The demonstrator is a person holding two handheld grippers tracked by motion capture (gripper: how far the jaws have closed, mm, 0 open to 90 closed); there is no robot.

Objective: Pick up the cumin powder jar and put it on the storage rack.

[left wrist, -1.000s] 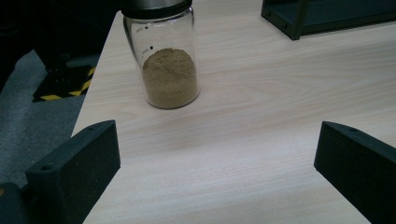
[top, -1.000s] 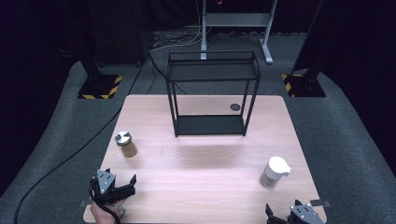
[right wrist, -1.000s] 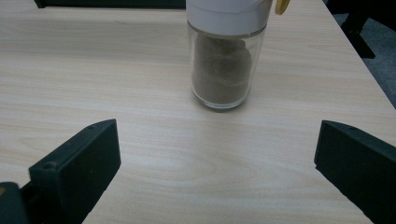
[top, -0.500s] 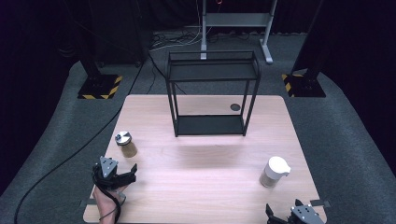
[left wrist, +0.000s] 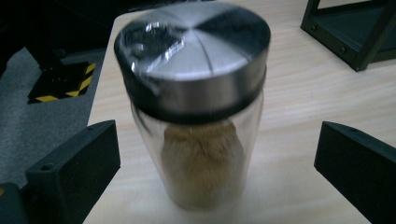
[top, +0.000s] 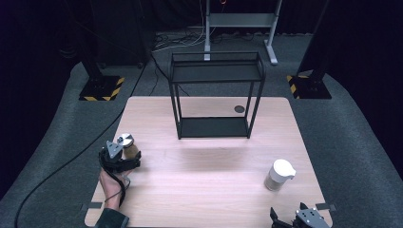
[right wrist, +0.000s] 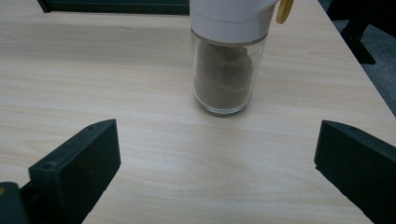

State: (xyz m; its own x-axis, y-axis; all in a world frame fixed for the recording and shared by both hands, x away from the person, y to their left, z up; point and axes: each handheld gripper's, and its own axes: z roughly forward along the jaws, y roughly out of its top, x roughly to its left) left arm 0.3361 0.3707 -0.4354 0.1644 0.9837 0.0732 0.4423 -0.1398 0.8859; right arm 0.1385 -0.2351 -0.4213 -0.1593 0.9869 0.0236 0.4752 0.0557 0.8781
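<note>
1. At the left edge of the surface (top: pixel 209 190), my left hand-held gripper (top: pixel 124 159) sits right up against the steel-lidded jar (left wrist: pixel 196 107) of tan powder. In the left gripper view the jar stands upright between the two black jaws, which are spread wide with a clear gap on each side, so nothing is gripped yet.
2. Over at the near right corner, my right hand-held gripper (top: pixel 304 219) waits low, its jaws just as wide apart and holding nothing. The white-capped jar (right wrist: pixel 229 56) stands upright on the wood a little ahead of it, apart from the jaws.
3. I judge the work is barely begun: both jars rest on the surface, and the black two-tier shelf rack (top: pixel 215 95) at the far side carries nothing on either level.
4. What is left, as I read it: close on the steel-lidded jar, lift it, carry it to wherever it belongs (the rack looks likely), then handle the white-capped jar.
</note>
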